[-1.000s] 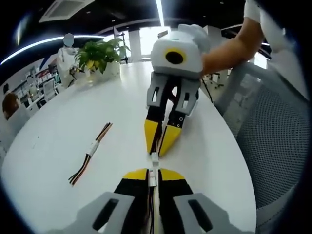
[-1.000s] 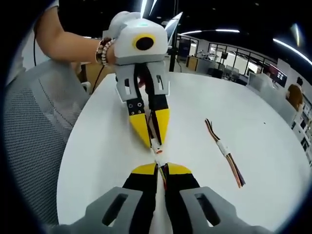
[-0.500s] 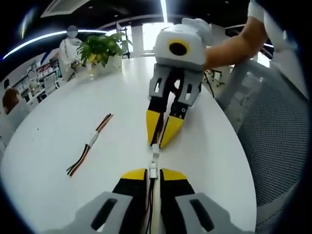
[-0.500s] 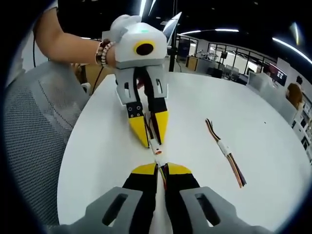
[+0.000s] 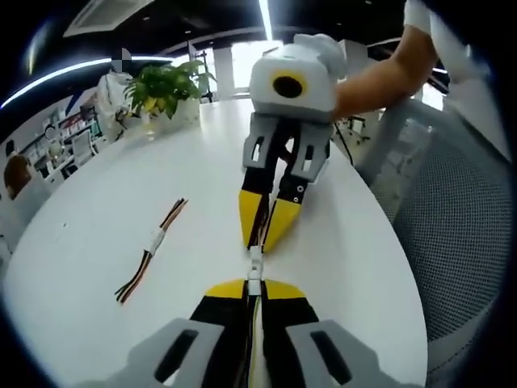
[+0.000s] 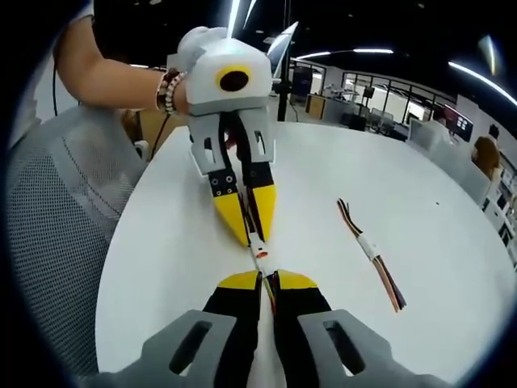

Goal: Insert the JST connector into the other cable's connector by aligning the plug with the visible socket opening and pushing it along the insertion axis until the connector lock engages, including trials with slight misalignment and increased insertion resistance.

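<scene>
Between tips: white connectors (image 5: pixel 255 268) apparently mated; left gripper (image 5: pixel 254 284), right gripper (image 6: pixel 266 276) each pinching own cable.

1. Left tool (image 5: pixel 255 288): yellow tips, black jaws, grey body.
2. Right tool (image 5: pixel 269 234): yellow tips, white housing.
3. Connector (image 5: pixel 255 268): white.
4. Spare cable (image 5: pixel 151 249): black, red, yellow wires.
5. Table (image 5: pixel 97 210): white.
6. Plant (image 5: pixel 164 87): green.

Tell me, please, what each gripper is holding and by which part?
Each is shut on a cable just behind its white connector: left gripper, right gripper. The connectors meet between them.
</scene>
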